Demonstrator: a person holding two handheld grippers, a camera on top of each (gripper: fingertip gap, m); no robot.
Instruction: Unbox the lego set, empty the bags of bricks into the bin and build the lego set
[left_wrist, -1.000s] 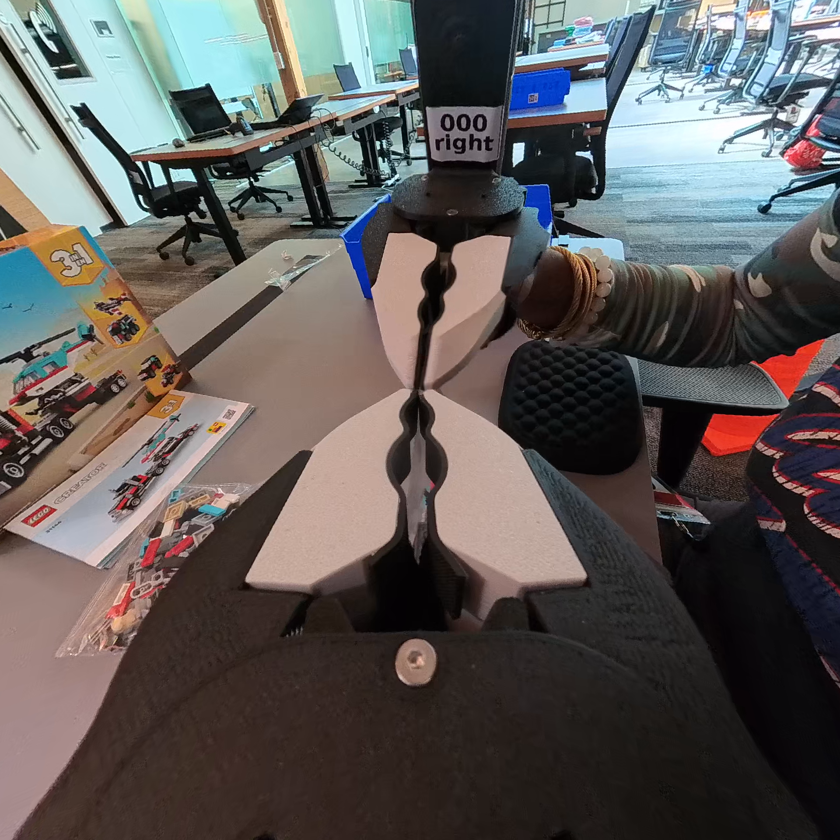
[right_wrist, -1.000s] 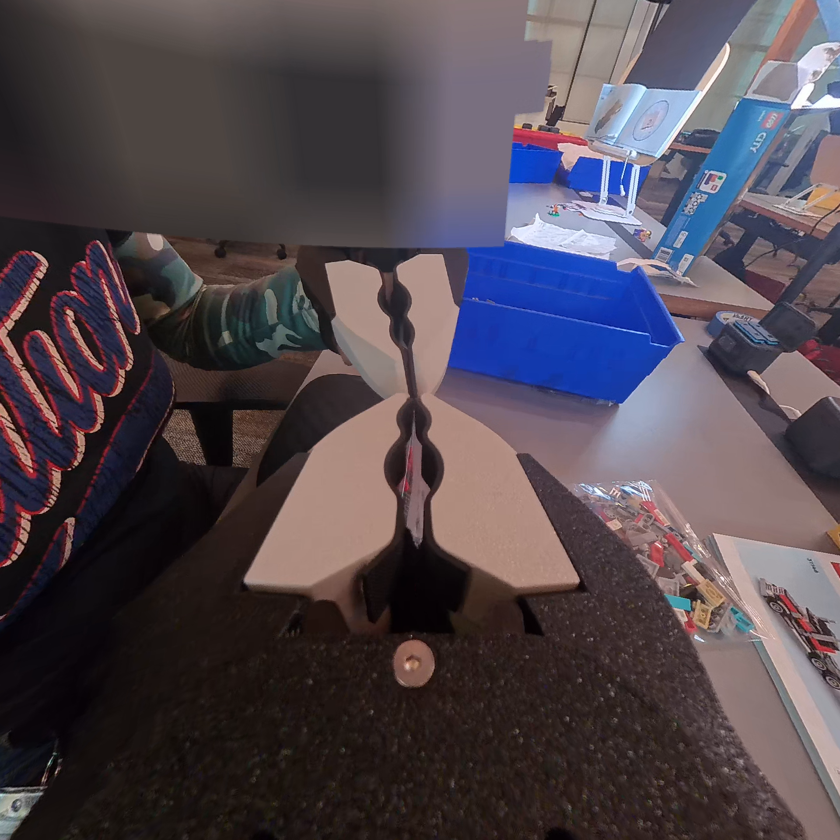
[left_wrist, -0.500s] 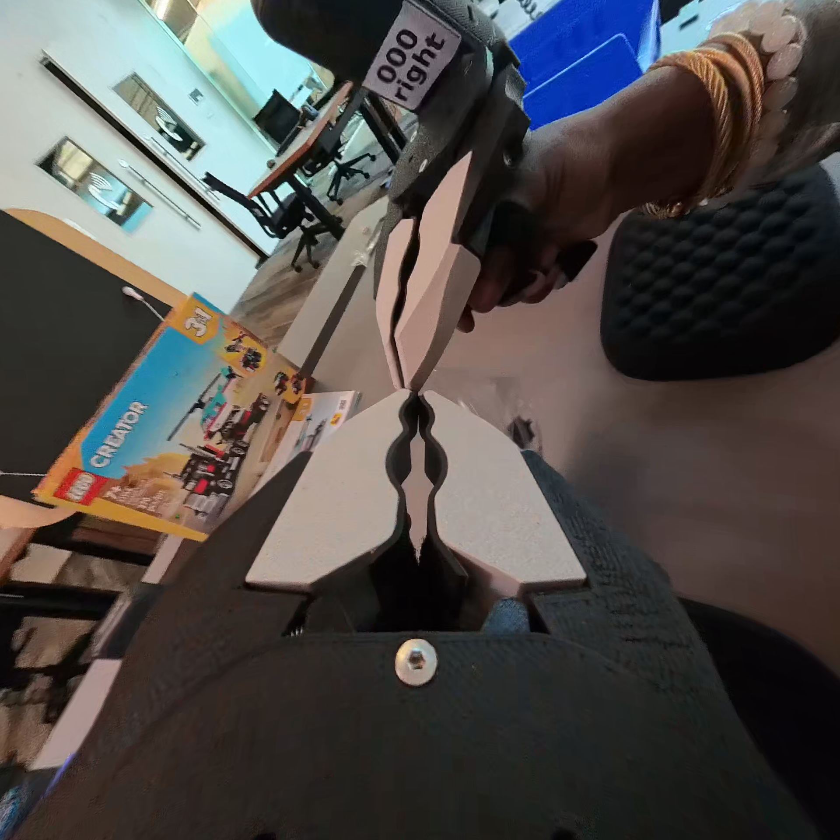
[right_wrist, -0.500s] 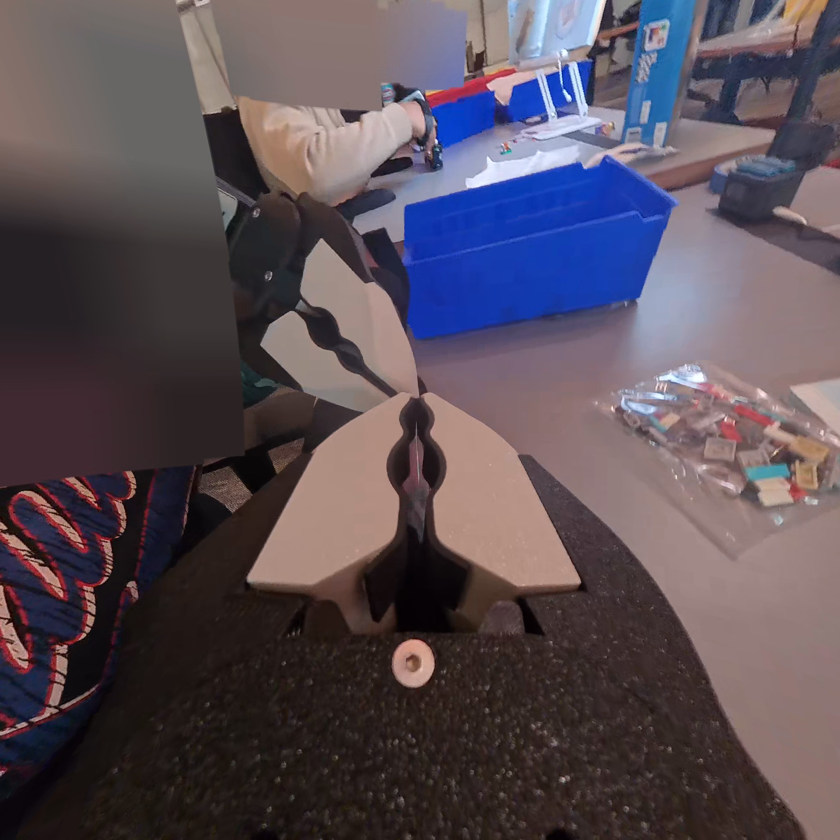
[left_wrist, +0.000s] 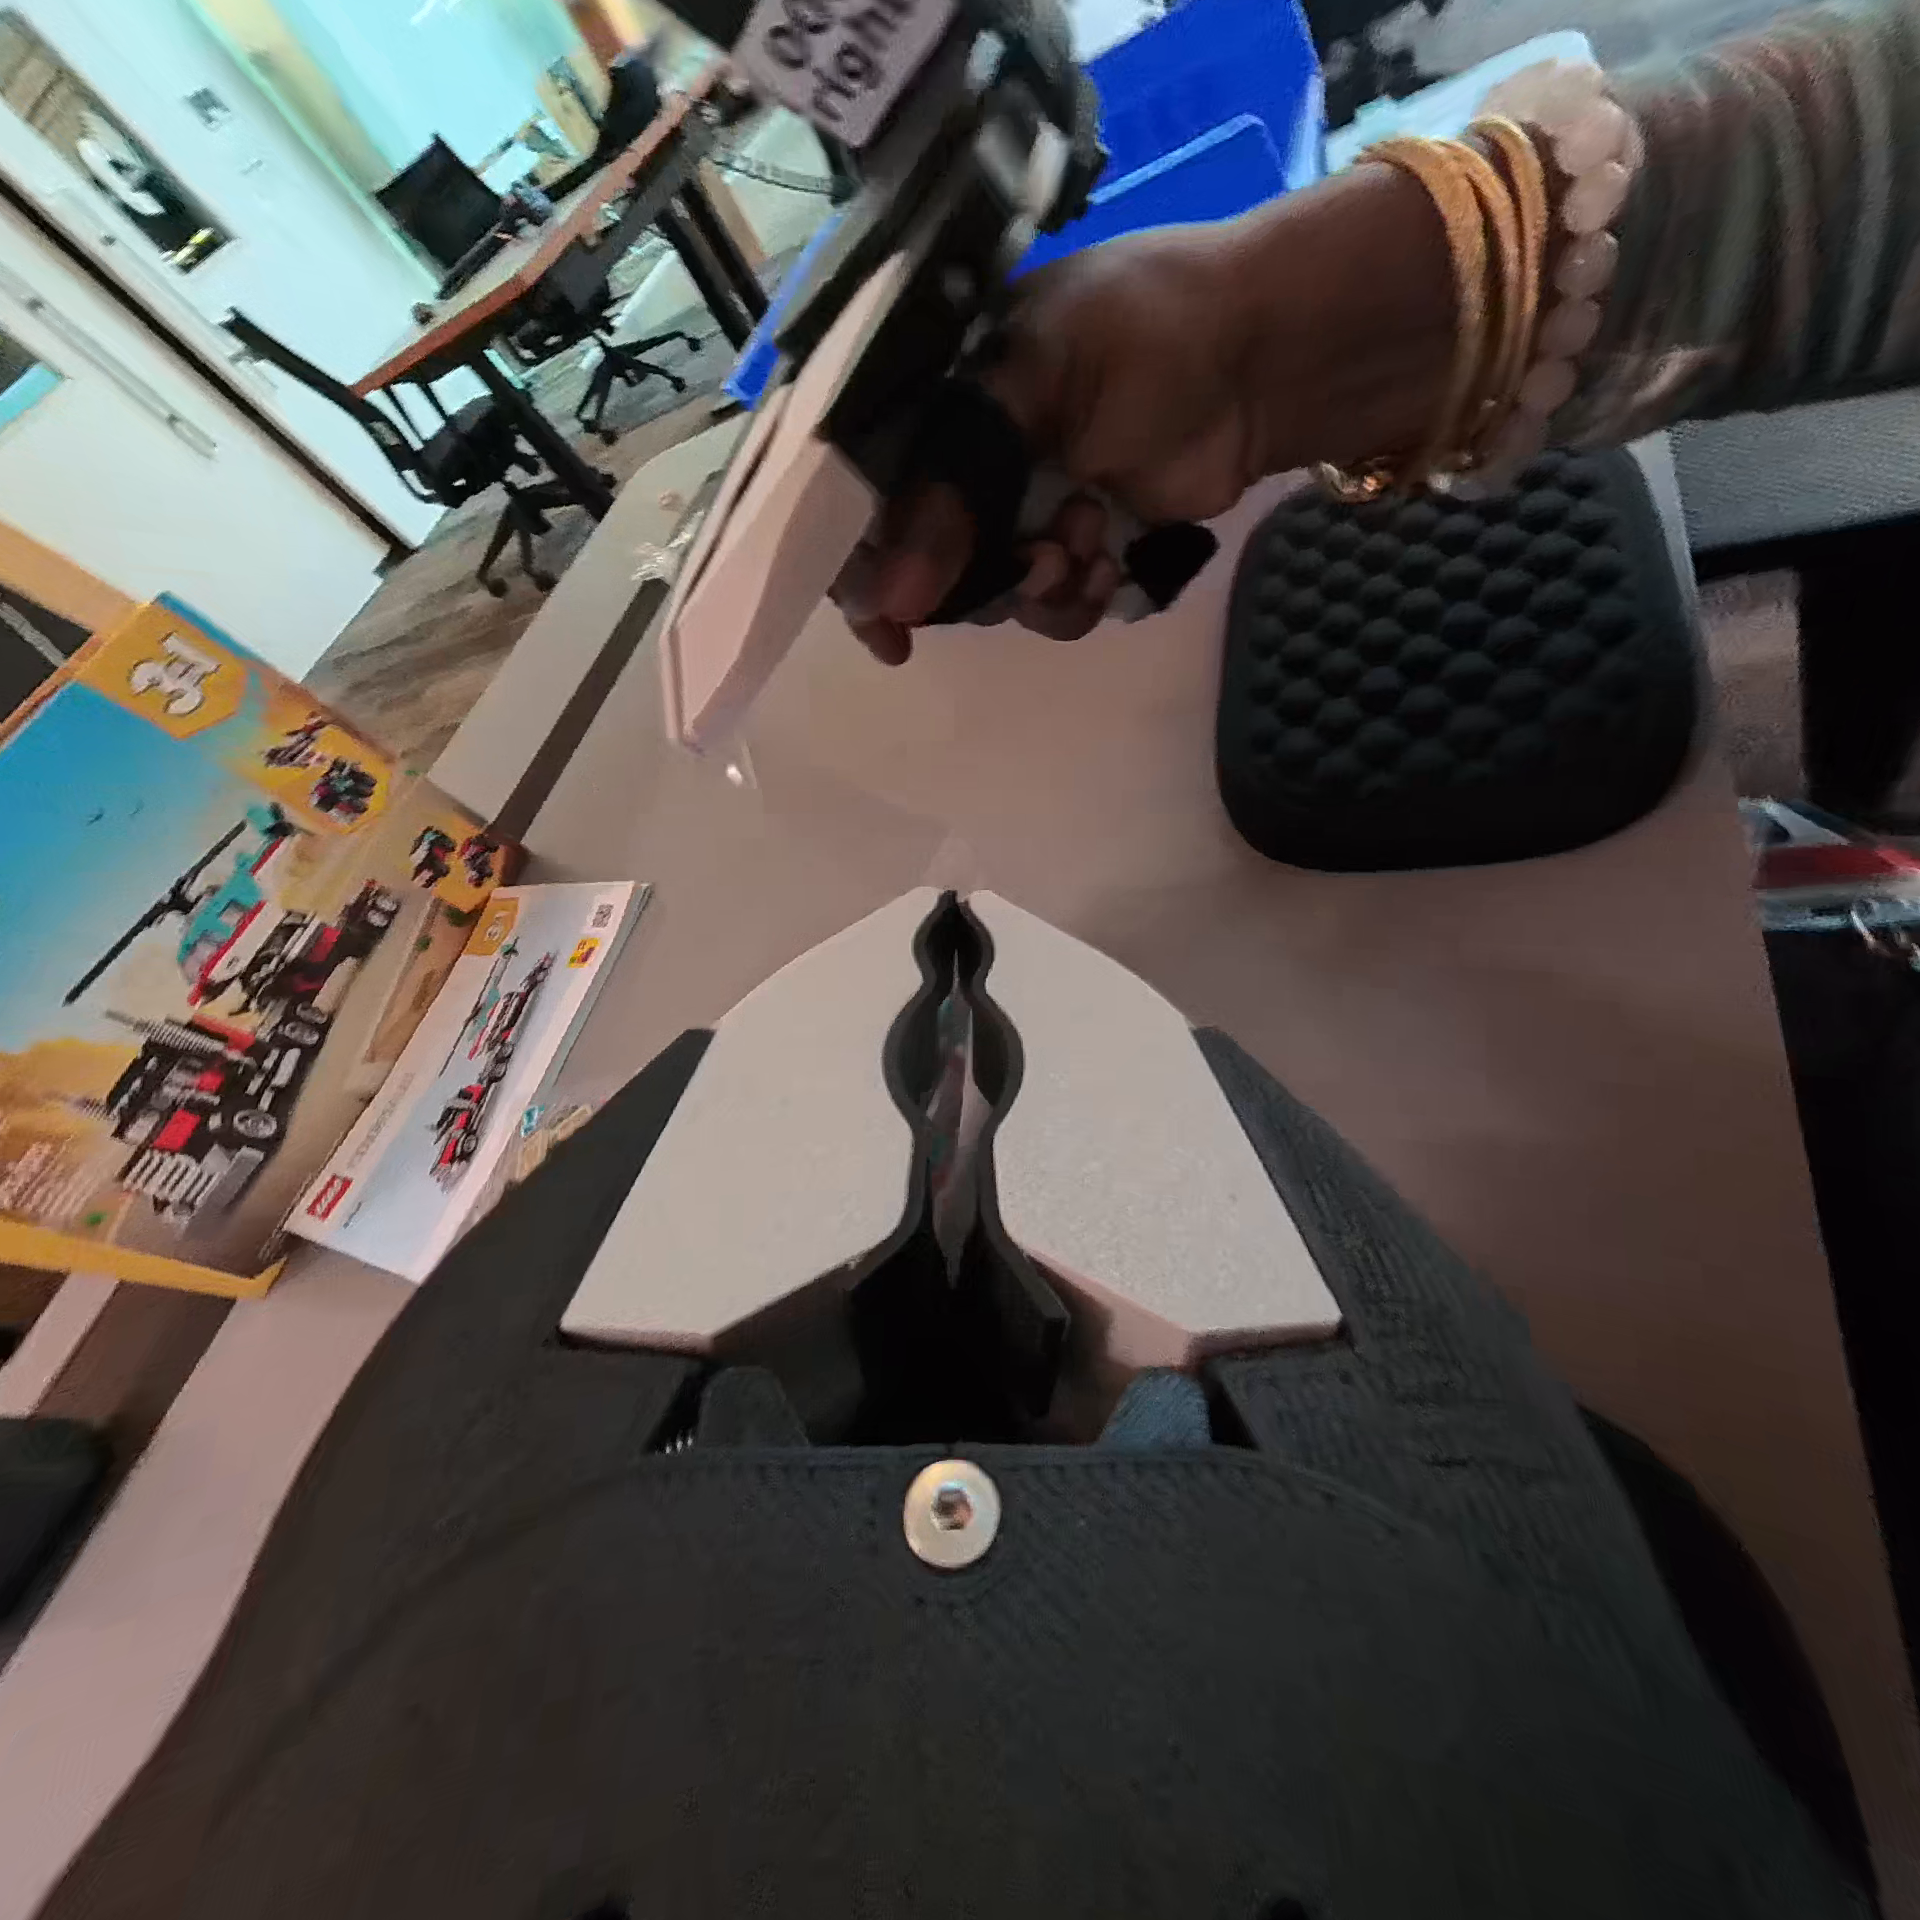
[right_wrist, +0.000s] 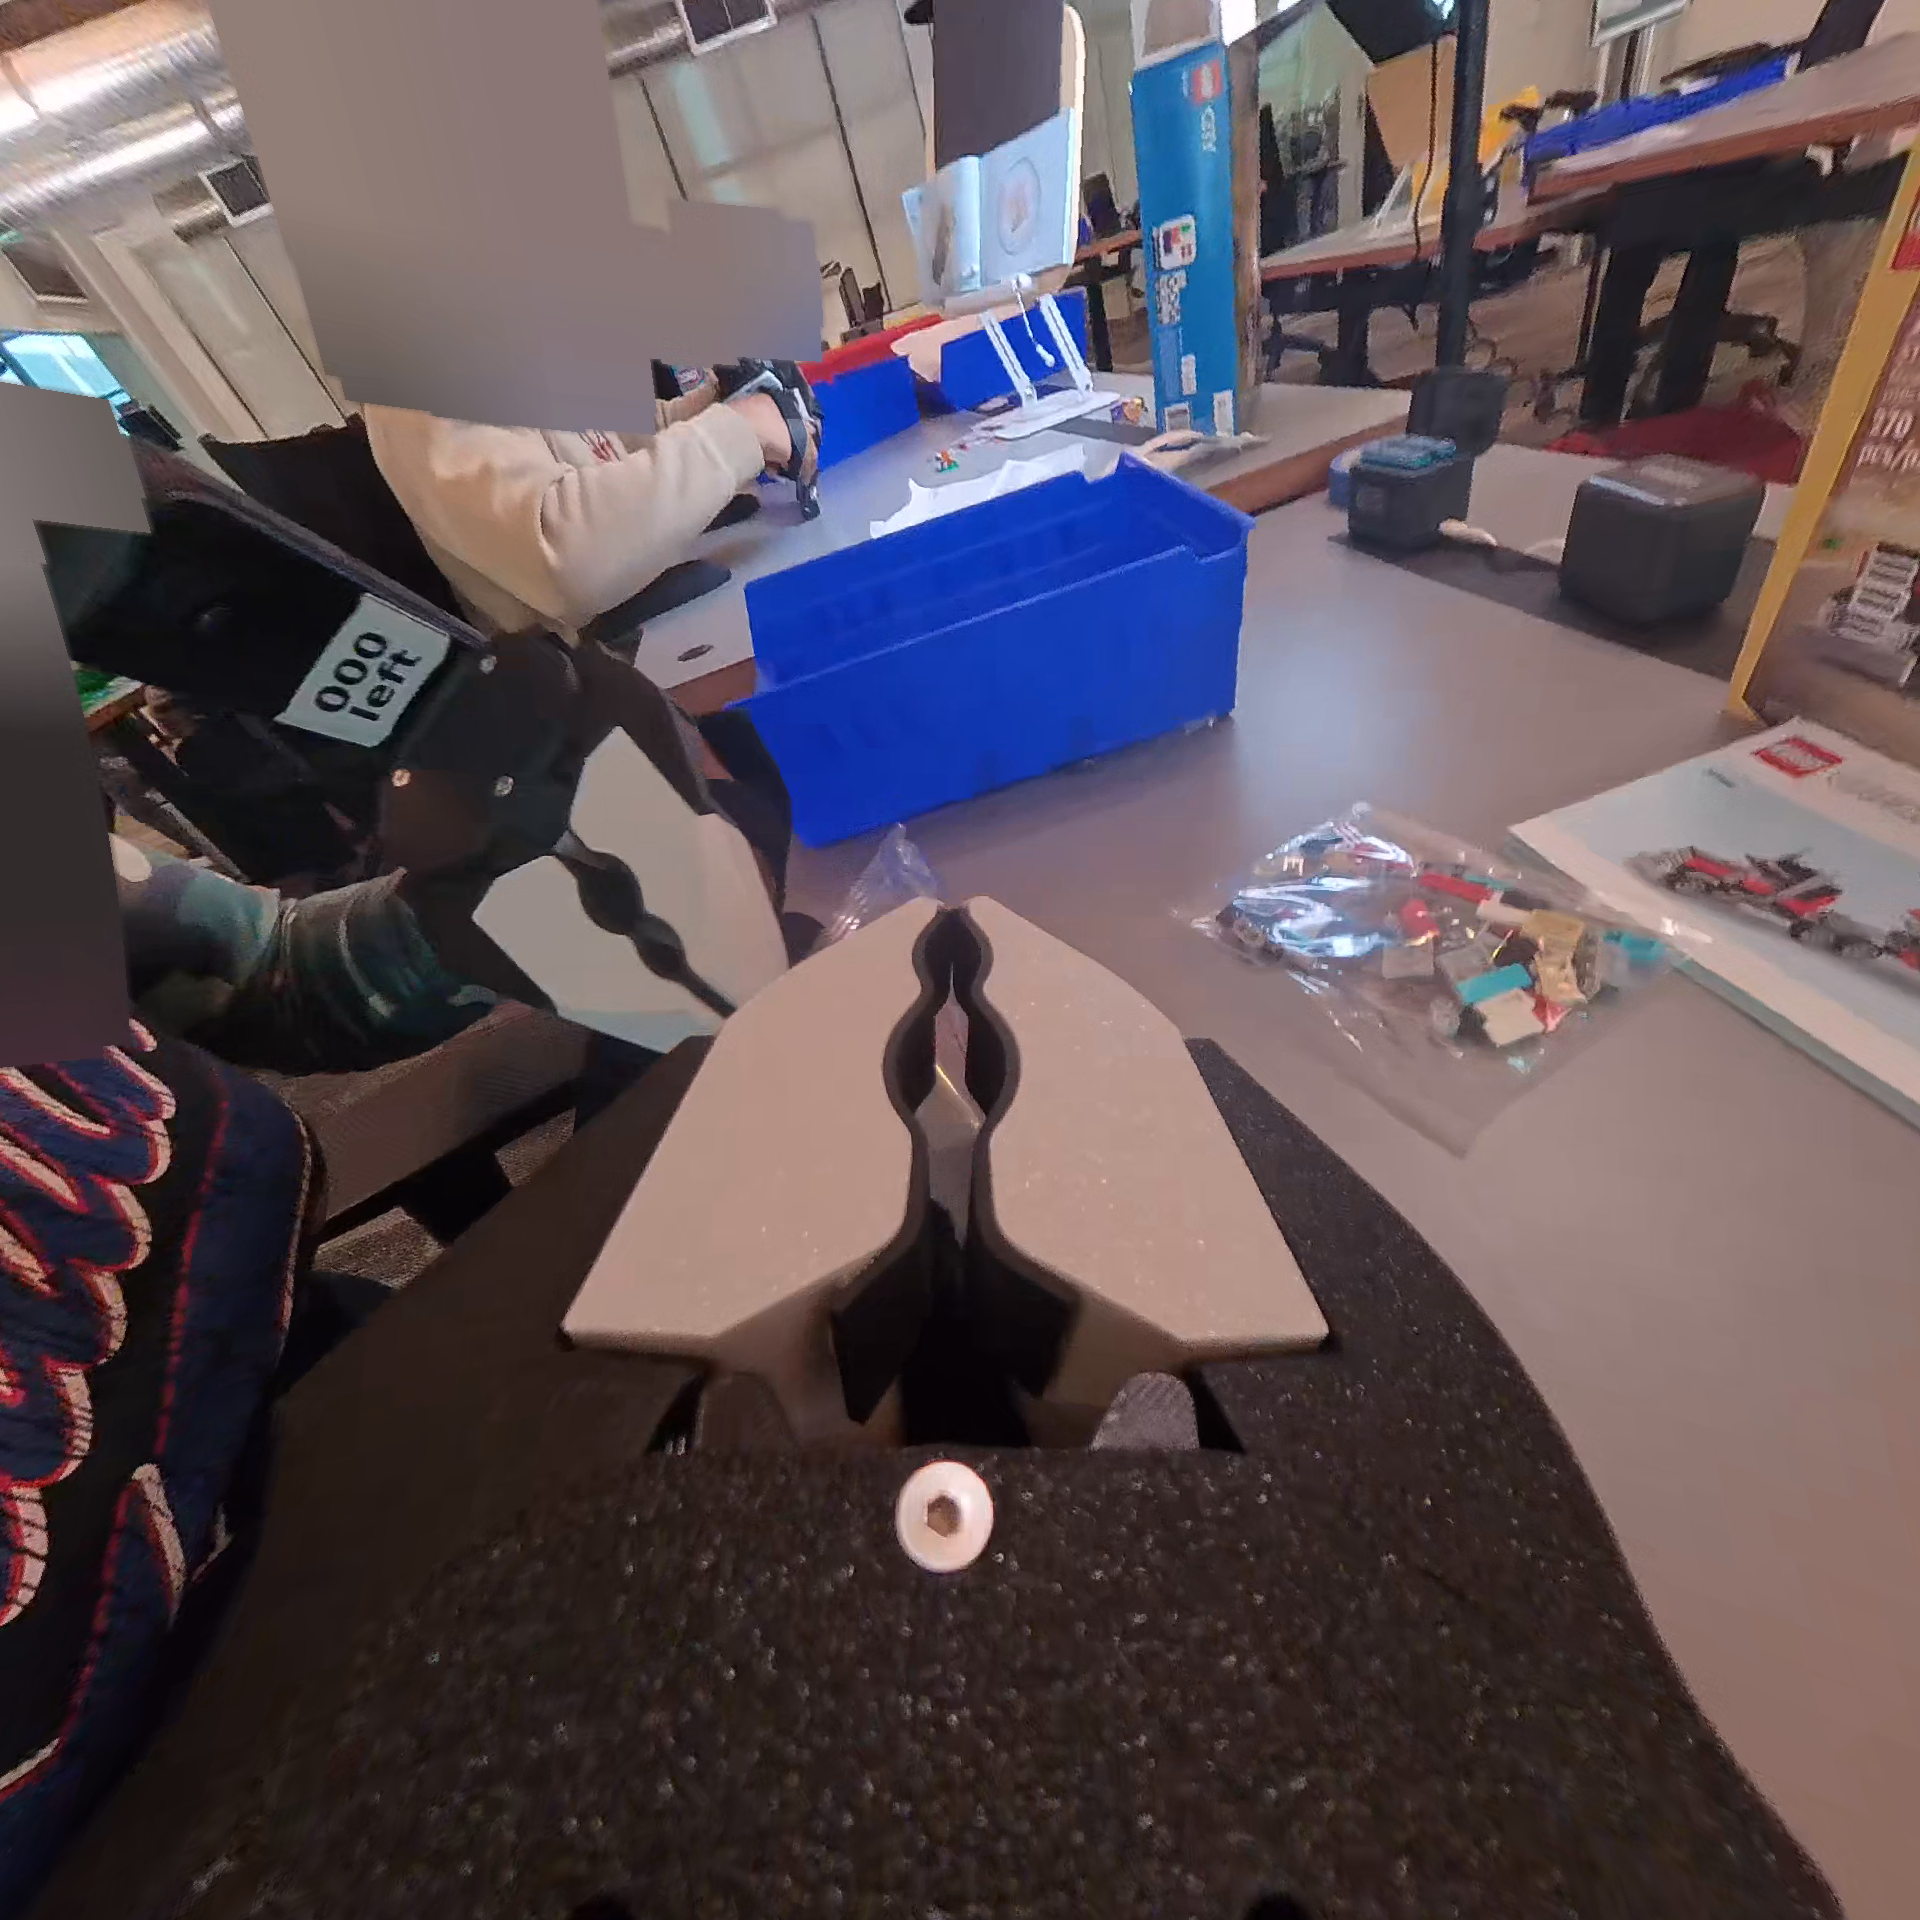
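My left gripper (left_wrist: 948, 906) is shut on thin clear bag plastic; teal and red bits show in the gap between its jaws, and the rest of the bag is hidden under it. My right gripper (right_wrist: 951, 912) is shut, with a scrap of clear plastic (right_wrist: 896, 864) sticking out past its tip. The two grippers are apart: the right one (left_wrist: 707, 732) hangs above the table ahead of the left, and the left one (right_wrist: 724, 1010) shows to the right gripper's left. A sealed bag of bricks (right_wrist: 1444, 956) lies on the table. The blue bin (right_wrist: 997, 644) stands behind it.
The set's box (left_wrist: 156, 935) and the instruction booklet (left_wrist: 488, 1060) lie at the left; the booklet also shows in the right wrist view (right_wrist: 1766, 862). A black padded armrest (left_wrist: 1455, 665) is at the table's right edge. Another person works at the table behind. One gripper's finger ends stand about 6 cm off the other's.
The grippers were tip to tip on one bag. They have pulled apart, and the right one has swung away and tilted. Both views have swung toward the table.
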